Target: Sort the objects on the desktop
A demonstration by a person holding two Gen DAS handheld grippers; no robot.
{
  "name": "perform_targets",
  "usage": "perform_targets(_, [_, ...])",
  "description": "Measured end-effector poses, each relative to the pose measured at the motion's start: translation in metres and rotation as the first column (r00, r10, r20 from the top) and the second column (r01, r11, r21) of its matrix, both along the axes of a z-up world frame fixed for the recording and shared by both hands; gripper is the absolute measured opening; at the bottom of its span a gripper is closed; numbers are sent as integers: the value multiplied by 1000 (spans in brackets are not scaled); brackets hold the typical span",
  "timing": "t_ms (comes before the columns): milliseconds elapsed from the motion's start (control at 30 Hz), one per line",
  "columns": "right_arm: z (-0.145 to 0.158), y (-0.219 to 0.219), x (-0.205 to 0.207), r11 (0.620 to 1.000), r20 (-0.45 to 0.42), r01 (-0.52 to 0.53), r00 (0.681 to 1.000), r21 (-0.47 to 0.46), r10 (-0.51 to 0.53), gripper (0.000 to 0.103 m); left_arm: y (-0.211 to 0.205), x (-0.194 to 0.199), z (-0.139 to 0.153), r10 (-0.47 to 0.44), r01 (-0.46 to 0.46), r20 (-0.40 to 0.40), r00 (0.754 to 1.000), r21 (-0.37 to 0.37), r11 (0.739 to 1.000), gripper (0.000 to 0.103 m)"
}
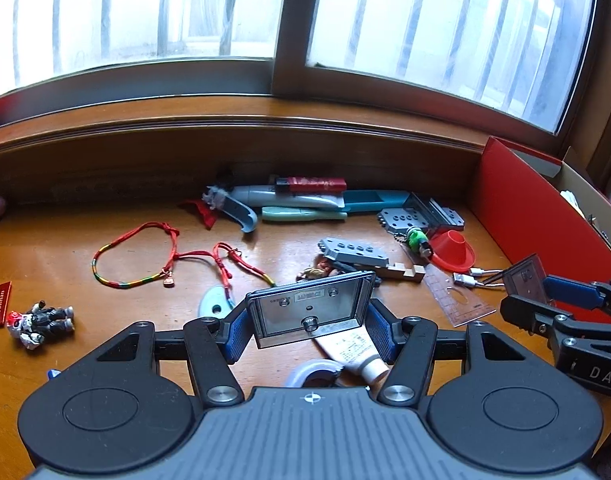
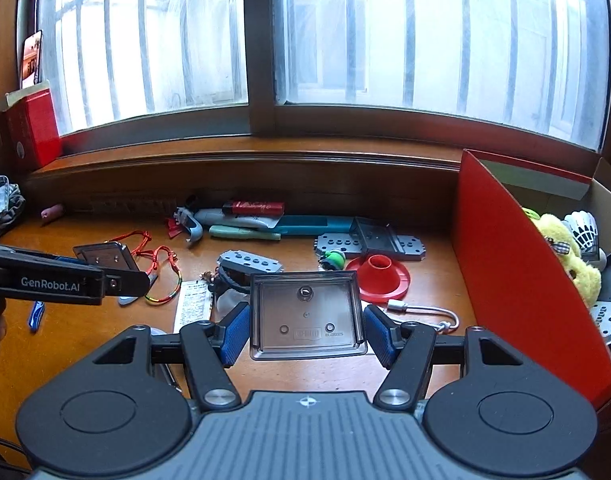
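Observation:
My left gripper (image 1: 309,322) is shut on a clear grey plastic case half (image 1: 311,306), held by its side edges above the wooden desk (image 1: 45,264). My right gripper (image 2: 305,334) is shut on a matching case half (image 2: 305,312), also gripped by its sides. Each gripper shows in the other's view: the right gripper (image 1: 529,294) at the right edge with its piece (image 1: 525,280), the left gripper (image 2: 105,269) at the left with its piece (image 2: 101,255). The two halves are held apart.
Scattered on the desk are red string bracelets (image 1: 145,256), a toy figure (image 1: 41,322), a red name tag (image 1: 0,304), grey brick plates (image 1: 355,252), a red funnel (image 2: 379,276), a ruler (image 1: 453,300), a cable (image 2: 425,312) and pens (image 2: 245,233). A red box (image 2: 505,264) at the right holds a yellow plush toy (image 2: 565,248) and a shuttlecock (image 2: 583,230).

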State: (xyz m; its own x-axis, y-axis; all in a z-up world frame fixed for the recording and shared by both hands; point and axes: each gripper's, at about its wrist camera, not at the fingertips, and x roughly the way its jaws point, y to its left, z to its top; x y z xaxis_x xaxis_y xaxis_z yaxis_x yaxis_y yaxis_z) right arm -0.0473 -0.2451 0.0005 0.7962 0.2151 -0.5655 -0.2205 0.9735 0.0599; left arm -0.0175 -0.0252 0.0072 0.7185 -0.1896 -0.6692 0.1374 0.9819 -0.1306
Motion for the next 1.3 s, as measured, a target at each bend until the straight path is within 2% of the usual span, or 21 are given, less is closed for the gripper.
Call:
perform_targets(300, [10,-18,0,1000,30,-25,999,15,25,63,-15,-3,3,10,-10,6,1000,9,1000,60])
perform_targets(767, [5,-34,-1,1000,6,-18,1000,25,17,63,-28,0,-1,2,-2,-7,1000,10,1000,60])
perform_targets(867, [4,-35,-1,1000,4,-20,1000,24,19,57,-31,0,-1,0,0,-8,1000,9,1000,60])
perform_targets(1067, [3,-38,-2,1000,-6,-18,1000,20,18,57,-34,1,-3,-3,3,-12,1000,8,1000,60])
perform_targets(1167, [0,-38,0,1000,-30,-14,999,25,15,60,-33,2,-5,0,0,-21,1000,9,1000,60])
perform_targets(1233, [-4,-36,2,999,-50,-19,999,33,21,72,-32,2,-5,1,0,-23,1000,11,1000,60])
perform_targets(1300, [-11,-33,6,999,-76,-31,996,41,34,79,-31,1,-5,0,0,-21,1000,15,1000,60])
